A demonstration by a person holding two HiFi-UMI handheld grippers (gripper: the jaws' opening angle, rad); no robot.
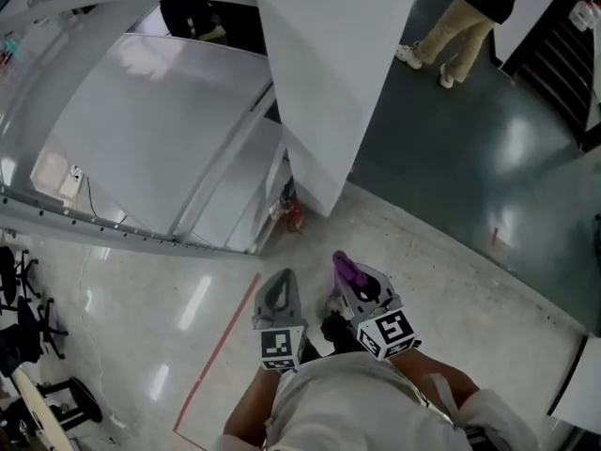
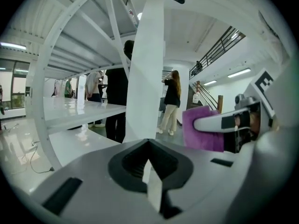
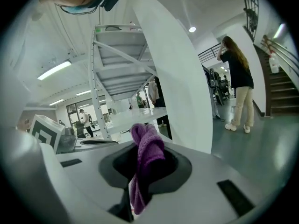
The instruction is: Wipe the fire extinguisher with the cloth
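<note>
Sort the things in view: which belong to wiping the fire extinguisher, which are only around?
Job: purple cloth, clamped in right gripper; left gripper, shut, empty; small red object on the floor, probably the extinguisher.
Around: white pillar; white rack; bystander; red floor line.

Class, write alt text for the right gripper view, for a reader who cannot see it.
The right gripper is shut on a bunched purple cloth, seen up close. Beyond it rise a white pillar and a white shelving frame; a person stands at the right, near a staircase.
</note>
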